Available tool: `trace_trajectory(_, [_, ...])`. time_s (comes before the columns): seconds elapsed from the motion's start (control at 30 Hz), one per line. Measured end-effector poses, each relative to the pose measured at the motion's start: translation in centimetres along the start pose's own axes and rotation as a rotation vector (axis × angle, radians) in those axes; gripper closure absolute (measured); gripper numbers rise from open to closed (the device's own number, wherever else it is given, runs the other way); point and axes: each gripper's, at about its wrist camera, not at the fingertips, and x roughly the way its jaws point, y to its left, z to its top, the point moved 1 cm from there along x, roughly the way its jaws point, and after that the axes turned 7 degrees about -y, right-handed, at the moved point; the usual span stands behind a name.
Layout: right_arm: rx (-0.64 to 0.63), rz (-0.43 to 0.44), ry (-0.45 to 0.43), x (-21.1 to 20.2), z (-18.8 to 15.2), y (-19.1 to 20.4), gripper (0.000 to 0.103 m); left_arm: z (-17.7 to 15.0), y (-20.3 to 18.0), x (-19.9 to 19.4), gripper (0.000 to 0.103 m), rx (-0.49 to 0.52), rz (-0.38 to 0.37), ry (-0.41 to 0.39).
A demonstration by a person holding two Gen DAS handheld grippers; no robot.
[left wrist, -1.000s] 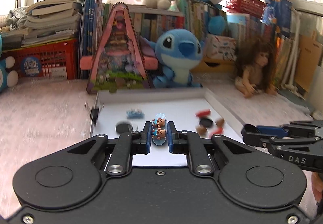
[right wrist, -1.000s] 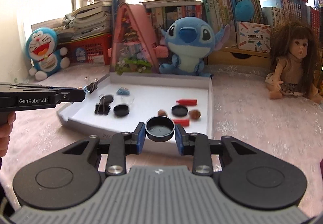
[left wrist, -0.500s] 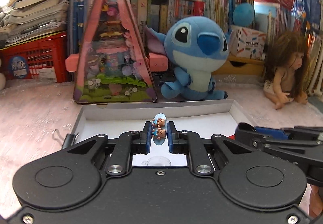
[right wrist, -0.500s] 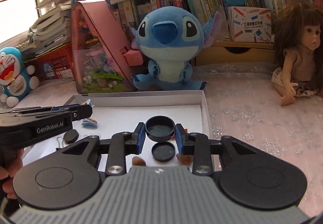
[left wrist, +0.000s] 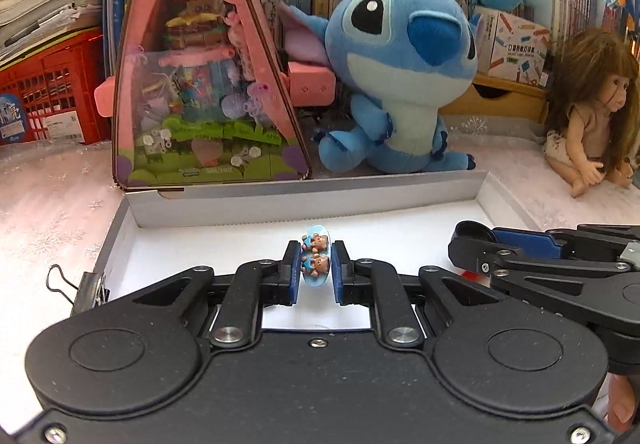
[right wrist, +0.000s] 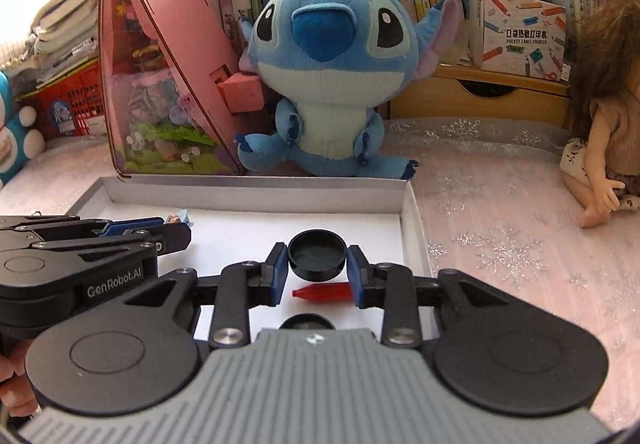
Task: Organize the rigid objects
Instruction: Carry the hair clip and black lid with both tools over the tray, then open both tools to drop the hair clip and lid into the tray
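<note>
My left gripper (left wrist: 316, 264) is shut on a small light-blue hair clip with two brown bears (left wrist: 315, 260), held over the far part of a shallow white box (left wrist: 280, 200). My right gripper (right wrist: 317, 260) is shut on a round black cap (right wrist: 317, 254), held over the right part of the same box (right wrist: 256, 194). Below it on the box floor lie a red piece (right wrist: 322, 291) and another black cap (right wrist: 307, 323). The left gripper shows at the left of the right wrist view (right wrist: 176, 234). The right gripper shows at the right of the left wrist view (left wrist: 472, 246).
A binder clip (left wrist: 80, 286) is clamped on the box's left wall. Behind the box stand a pink triangular toy house (left wrist: 200, 84) and a blue plush (left wrist: 400, 76). A doll (left wrist: 592, 116) sits at the right on the lace cloth. Books and red crates line the back.
Both grippers have moved forward over the box toward its far wall, each still holding its item. The plush and toy house now look closer.
</note>
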Motion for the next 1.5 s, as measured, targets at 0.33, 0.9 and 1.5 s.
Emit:
trace_trajectory(0.33, [-0.007,0.002,0.041,0.6,-0.2,0.1,0.066,-0.2,-0.6,0.9,0.088,0.018,0.008,0.068])
trace_trajectory(0.9, [-0.007,-0.003,0.075,1.0,-0.3,0.2,0.066,-0.4,-0.7,1.0,0.088,0.025,0.011,0.072])
trace_trajectory(1.5, [-0.005,-0.033,-0.004,-1.7,-0.3,0.0,0.042,-0.2,-0.6,-1.4,0.056,0.002,0.002,0.051])
